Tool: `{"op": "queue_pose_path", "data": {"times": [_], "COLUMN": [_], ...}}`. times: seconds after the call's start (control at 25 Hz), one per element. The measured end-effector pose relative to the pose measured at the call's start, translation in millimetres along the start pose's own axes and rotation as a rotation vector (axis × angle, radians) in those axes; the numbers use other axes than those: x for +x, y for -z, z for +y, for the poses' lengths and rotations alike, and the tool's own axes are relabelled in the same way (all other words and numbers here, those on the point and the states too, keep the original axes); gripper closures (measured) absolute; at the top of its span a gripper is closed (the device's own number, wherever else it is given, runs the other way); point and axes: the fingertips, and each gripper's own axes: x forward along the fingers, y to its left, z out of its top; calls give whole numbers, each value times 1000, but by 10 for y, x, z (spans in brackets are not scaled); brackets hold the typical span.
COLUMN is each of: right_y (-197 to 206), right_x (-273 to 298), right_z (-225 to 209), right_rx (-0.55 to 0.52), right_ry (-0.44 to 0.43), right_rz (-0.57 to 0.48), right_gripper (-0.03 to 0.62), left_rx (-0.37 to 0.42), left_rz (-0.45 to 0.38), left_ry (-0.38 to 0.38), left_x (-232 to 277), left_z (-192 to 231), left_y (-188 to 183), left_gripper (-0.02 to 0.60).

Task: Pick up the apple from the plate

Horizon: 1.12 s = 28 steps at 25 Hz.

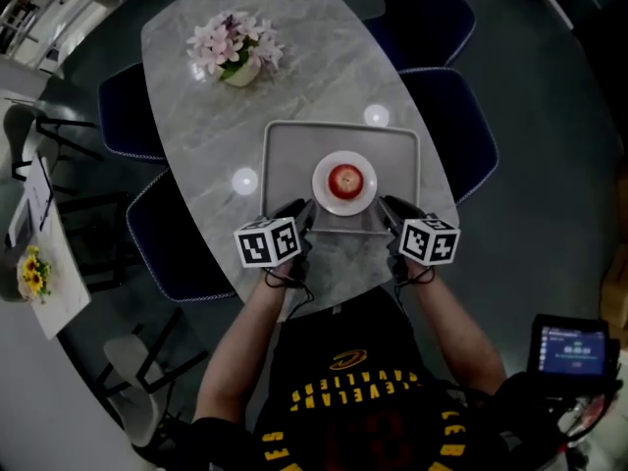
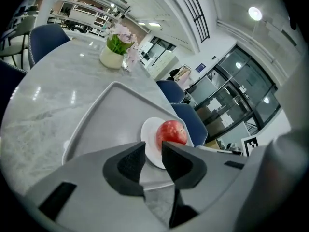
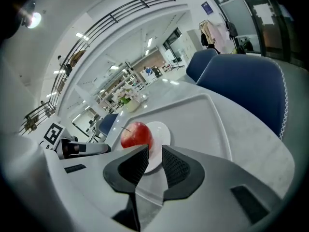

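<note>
Person's black jersey at near edge of marble table, gripper in each hand. Left gripper and right gripper poised at near rim of grey tray, jaws of each narrowly apart, nothing between them. Red apple rests on white plate mid-tray, between and just beyond both grippers. Potted flowers far left.

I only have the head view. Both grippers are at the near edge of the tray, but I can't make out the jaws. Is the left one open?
Observer: Yes. The left gripper has its jaws slightly apart, with nothing between them.
Operator: And the right?
Observer: The right gripper shows the same narrow gap and is empty.
Operator: Is the apple lined up with either gap?
Observer: Roughly. The apple sits stem up on its plate, just ahead of both jaw tips.
</note>
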Motion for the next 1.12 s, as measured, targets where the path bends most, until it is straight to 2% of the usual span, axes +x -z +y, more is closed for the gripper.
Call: {"op": "queue_pose_path", "data": {"times": [0.2, 0.48, 0.6, 0.68, 0.76, 0.84, 1.12], "right_y": [-120, 46, 81, 88, 92, 81, 30], "right_x": [465, 484, 465, 454, 456, 457, 473], "right_z": [-299, -215, -187, -177, -169, -180, -170], "right_rx": [83, 88, 63, 62, 86, 113, 188], "right_ry": [-2, -7, -7, -14, -23, -24, -44], "right_rz": [87, 184, 218, 227, 226, 218, 212], "right_gripper": [507, 507, 508, 508, 510, 534, 546], "left_rx": [-66, -121, -156, -176, -184, -197, -273], "left_rz": [56, 100, 119, 141, 155, 156, 169], "left_ry": [-56, -79, -65, -66, -79, -81, -61], "left_x": [503, 496, 496, 506, 510, 511, 505], "left_z": [202, 229, 194, 182, 194, 202, 233], "left_y": [-98, 45, 88, 132, 162, 166, 192], "left_gripper": [486, 488, 488, 490, 534, 535, 539]}}
